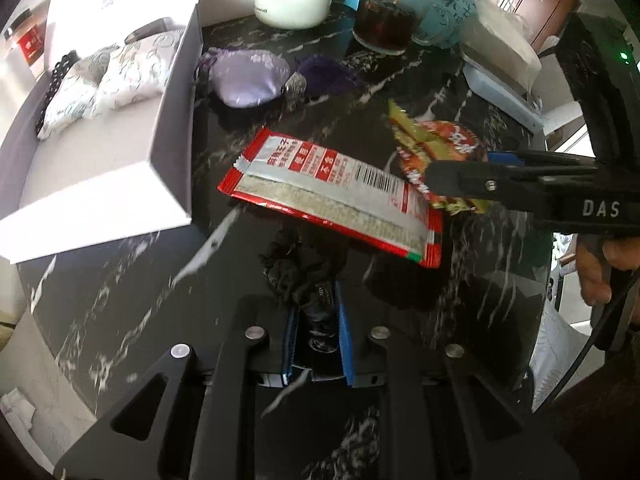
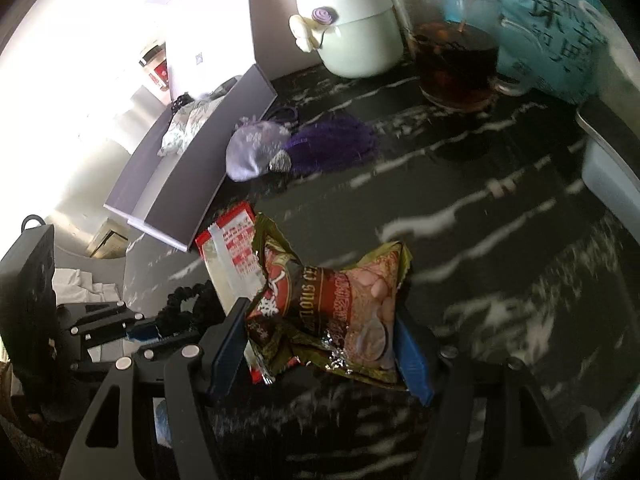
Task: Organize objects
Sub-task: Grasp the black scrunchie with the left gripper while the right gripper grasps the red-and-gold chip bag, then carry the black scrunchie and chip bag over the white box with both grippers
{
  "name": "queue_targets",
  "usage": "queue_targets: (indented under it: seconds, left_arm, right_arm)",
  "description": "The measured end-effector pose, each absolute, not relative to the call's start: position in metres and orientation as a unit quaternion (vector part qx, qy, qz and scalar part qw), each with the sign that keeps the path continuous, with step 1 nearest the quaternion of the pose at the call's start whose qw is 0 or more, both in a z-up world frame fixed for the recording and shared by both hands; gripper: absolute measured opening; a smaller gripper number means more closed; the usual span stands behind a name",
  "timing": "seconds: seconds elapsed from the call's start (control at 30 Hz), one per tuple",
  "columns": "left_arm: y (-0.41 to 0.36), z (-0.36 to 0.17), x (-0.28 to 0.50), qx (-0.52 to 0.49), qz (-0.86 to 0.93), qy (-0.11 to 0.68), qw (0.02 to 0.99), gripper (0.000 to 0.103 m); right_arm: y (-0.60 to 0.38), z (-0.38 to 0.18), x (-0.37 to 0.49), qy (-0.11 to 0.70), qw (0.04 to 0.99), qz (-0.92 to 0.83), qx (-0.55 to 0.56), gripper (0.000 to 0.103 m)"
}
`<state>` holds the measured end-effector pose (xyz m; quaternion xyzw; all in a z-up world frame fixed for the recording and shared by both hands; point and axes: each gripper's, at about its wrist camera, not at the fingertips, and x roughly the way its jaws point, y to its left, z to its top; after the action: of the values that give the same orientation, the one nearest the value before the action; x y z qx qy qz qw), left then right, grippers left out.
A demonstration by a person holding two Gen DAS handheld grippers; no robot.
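Two grippers lift items over the black marble table, beside the open grey box.
The right gripper pinches the green-red snack packet and the red sachet together; the left gripper is pressed shut on a black scrunchie. The flat sachet could likely slide free. Open tabletop lies right of the box wall; the lilac pouch crowds that wall.

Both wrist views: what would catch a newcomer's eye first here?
The crinkly green-and-red foil snack packet pinched in the right gripper, low in the right wrist view. Beside it hangs a flat red-and-silver sachet, mid-frame in the left view. The left gripper is clamped on a black fabric scrunchie over the dark marbled table.
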<state>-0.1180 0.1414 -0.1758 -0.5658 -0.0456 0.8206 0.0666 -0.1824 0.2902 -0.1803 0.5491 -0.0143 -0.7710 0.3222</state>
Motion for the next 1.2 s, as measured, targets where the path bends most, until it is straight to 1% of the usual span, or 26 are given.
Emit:
queue_targets:
  seconds: [0.23,0.4,0.47,0.5,0.53,0.6,0.7,0.83,1.1,1.2]
  left_arm:
    - [0.133,-0.171,-0.104,-0.565,0.824,-0.02,0.043,0.017]
    - [0.119,-0.173,-0.103,-0.552,0.833,-0.042,0.014,0.018]
    - [0.119,-0.173,-0.105,-0.548,0.835,-0.037,0.012,0.023]
    - [0.12,-0.173,-0.105,-0.547,0.837,-0.034,0.012,0.03]
    - [0.122,-0.174,-0.106,-0.544,0.838,-0.03,0.013,0.039]
    - [0.124,-0.175,-0.105,-0.534,0.845,-0.021,0.012,0.047]
    - [0.127,-0.177,-0.107,-0.526,0.85,-0.012,0.009,0.049]
    - [0.131,-0.178,-0.109,-0.523,0.852,0.0,0.016,0.057]
    - [0.13,-0.181,-0.115,-0.518,0.855,0.003,0.02,0.066]
    - [0.129,-0.183,-0.118,-0.516,0.856,0.005,0.02,0.072]
  right_arm:
    - [0.293,-0.178,-0.156,0.02,0.319,-0.768,0.555,0.069]
    - [0.293,-0.177,-0.146,0.034,0.318,-0.766,0.558,0.069]
    - [0.291,-0.178,-0.142,0.046,0.318,-0.764,0.559,0.069]
    - [0.292,-0.178,-0.141,0.05,0.319,-0.764,0.559,0.069]
    - [0.291,-0.178,-0.14,0.051,0.32,-0.764,0.558,0.069]
    - [0.29,-0.178,-0.138,0.054,0.322,-0.762,0.559,0.07]
    - [0.285,-0.177,-0.135,0.065,0.321,-0.765,0.555,0.07]
    - [0.279,-0.18,-0.132,0.083,0.318,-0.765,0.555,0.071]
    - [0.275,-0.184,-0.13,0.098,0.311,-0.767,0.553,0.071]
    - [0.274,-0.185,-0.131,0.098,0.311,-0.767,0.553,0.073]
